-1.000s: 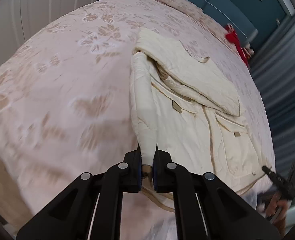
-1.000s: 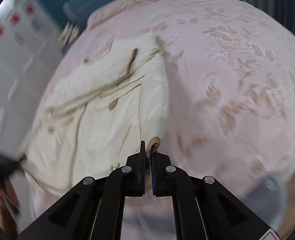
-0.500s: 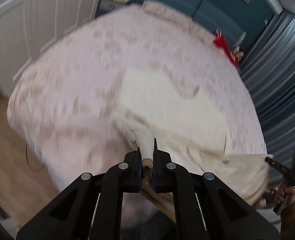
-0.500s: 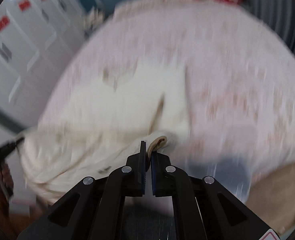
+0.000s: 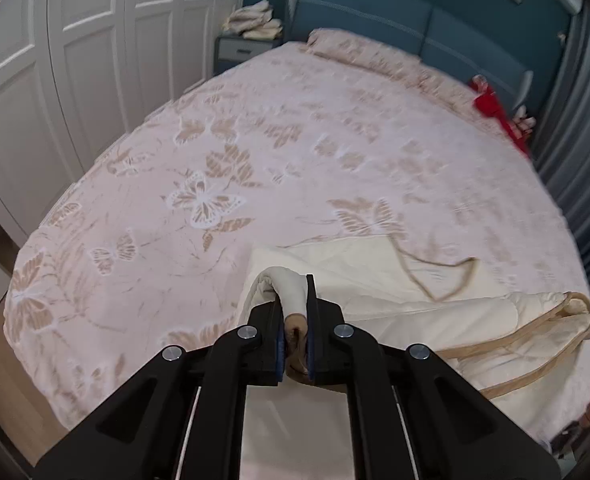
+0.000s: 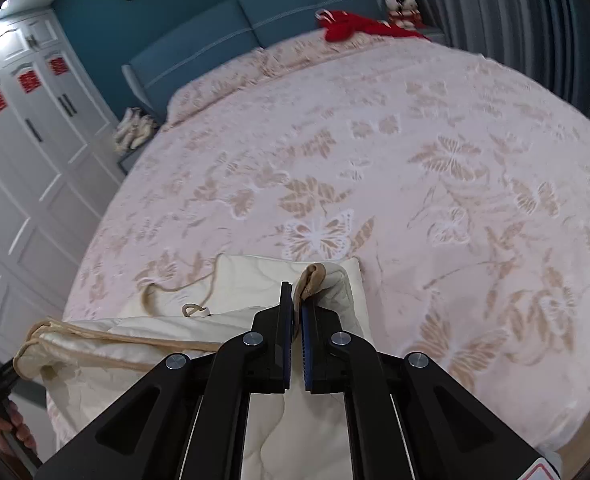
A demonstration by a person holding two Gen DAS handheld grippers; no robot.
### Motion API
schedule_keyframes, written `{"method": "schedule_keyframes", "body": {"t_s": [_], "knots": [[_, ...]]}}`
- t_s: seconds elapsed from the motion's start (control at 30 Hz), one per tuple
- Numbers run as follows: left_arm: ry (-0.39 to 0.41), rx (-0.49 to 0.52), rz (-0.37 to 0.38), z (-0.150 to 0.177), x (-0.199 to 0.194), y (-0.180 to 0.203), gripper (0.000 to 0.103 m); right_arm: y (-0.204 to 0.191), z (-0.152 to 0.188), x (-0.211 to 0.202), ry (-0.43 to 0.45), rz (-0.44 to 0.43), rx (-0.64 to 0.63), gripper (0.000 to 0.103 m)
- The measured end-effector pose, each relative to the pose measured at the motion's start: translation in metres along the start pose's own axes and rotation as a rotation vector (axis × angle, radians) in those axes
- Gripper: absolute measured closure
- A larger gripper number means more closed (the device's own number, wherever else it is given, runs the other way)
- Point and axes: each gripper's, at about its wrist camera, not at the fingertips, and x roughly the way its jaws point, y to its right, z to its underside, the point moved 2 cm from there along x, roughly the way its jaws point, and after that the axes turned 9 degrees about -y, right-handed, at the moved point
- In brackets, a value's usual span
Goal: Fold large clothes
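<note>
On the near edge of the big bed (image 5: 279, 128) lies a cream padded coat (image 5: 435, 312), soft and puffy, with stitched lines and tan trim along its edges. A thin tan cord (image 5: 435, 280) curls loosely on top of it. The bed cover is pale pink, smooth, with tan leaves and white butterflies.

The left gripper (image 5: 295, 320) is black, with blue pads, and its jaws are pinched tight on a rolled, tan-edged bit of the coat. The right gripper (image 6: 297, 312) looks the same, and its jaws are squeezed on another tan-edged corner of the coat (image 6: 167, 344). Between the two grippers the coat sags in floppy folds.

Far away, a flat blue headboard (image 5: 415, 36) stands behind the bed. A bright red cloth (image 6: 359, 26) sits at the far right corner. White panelled cupboard doors (image 5: 55, 64) fill the left side.
</note>
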Motion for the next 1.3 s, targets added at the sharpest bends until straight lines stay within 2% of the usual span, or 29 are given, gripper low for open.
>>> {"method": "schedule_keyframes", "body": {"t_s": [0.2, 0.43, 0.5, 0.57, 0.6, 0.63, 0.67, 0.7, 0.73, 0.77, 0.8, 0.9, 1.0, 1.1, 1.13, 1.17, 1.2, 1.23, 1.3], "knots": [[-0.100, -0.047, -0.042, 0.000, 0.069, -0.006, 0.095, 0.006, -0.005, 0.064, -0.065, 0.060, 0.018, 0.099], [-0.125, -0.029, -0.097, 0.006, 0.111, -0.001, 0.093, 0.015, 0.001, 0.105, -0.117, 0.089, 0.026, 0.099], [-0.129, -0.043, -0.080, 0.007, 0.115, -0.004, 0.092, 0.016, 0.000, 0.104, -0.119, 0.074, 0.025, 0.099], [-0.116, -0.075, -0.015, 0.006, 0.104, -0.010, 0.090, 0.019, -0.006, 0.083, -0.084, 0.007, 0.043, 0.091], [-0.103, -0.088, 0.015, 0.005, 0.095, -0.013, 0.086, 0.020, -0.009, 0.072, -0.063, -0.023, 0.045, 0.080], [-0.078, -0.102, 0.054, 0.003, 0.082, -0.016, 0.077, 0.023, -0.011, 0.048, -0.006, -0.053, 0.047, 0.072], [-0.036, -0.120, 0.106, 0.002, 0.062, -0.025, 0.069, 0.026, -0.013, 0.031, 0.042, -0.054, 0.047, 0.052], [-0.001, -0.132, 0.110, 0.002, 0.049, -0.029, 0.035, 0.029, -0.013, 0.012, 0.104, -0.056, 0.045, 0.039], [0.101, -0.166, 0.056, 0.002, 0.023, -0.041, 0.005, 0.033, -0.012, -0.005, 0.155, -0.065, 0.041, 0.037], [0.174, -0.177, 0.051, 0.002, 0.006, -0.049, 0.006, 0.036, -0.011, -0.014, 0.169, -0.068, 0.026, 0.037], [0.187, -0.173, 0.071, -0.002, -0.001, -0.053, 0.005, 0.037, -0.012, -0.012, 0.146, -0.057, 0.010, 0.037], [0.088, -0.187, 0.112, -0.016, 0.016, -0.056, 0.005, 0.033, -0.013, 0.019, 0.044, 0.004, -0.044, 0.037], [-0.011, -0.175, 0.153, -0.023, 0.048, -0.044, 0.006, 0.029, -0.012, 0.054, -0.033, 0.001, -0.037, 0.037], [-0.079, -0.131, 0.138, -0.026, 0.078, -0.027, 0.007, 0.026, -0.011, 0.088, -0.110, 0.002, 0.003, 0.037], [-0.109, -0.105, 0.130, -0.026, 0.091, -0.019, 0.013, 0.024, -0.010, 0.096, -0.122, 0.005, 0.006, 0.043], [-0.133, -0.088, 0.129, -0.025, 0.098, -0.015, 0.019, 0.022, -0.009, 0.100, -0.131, 0.006, 0.006, 0.061], [-0.156, -0.077, 0.134, -0.024, 0.105, -0.014, 0.044, 0.019, -0.008, 0.105, -0.150, -0.001, 0.007, 0.082], [-0.196, -0.079, 0.128, -0.023, 0.113, -0.012, 0.065, 0.016, -0.009, 0.107, -0.167, -0.012, 0.008, 0.091], [-0.204, -0.087, 0.135, -0.026, 0.115, -0.013, 0.090, 0.009, -0.013, 0.097, -0.130, -0.029, -0.005, 0.094]]}}
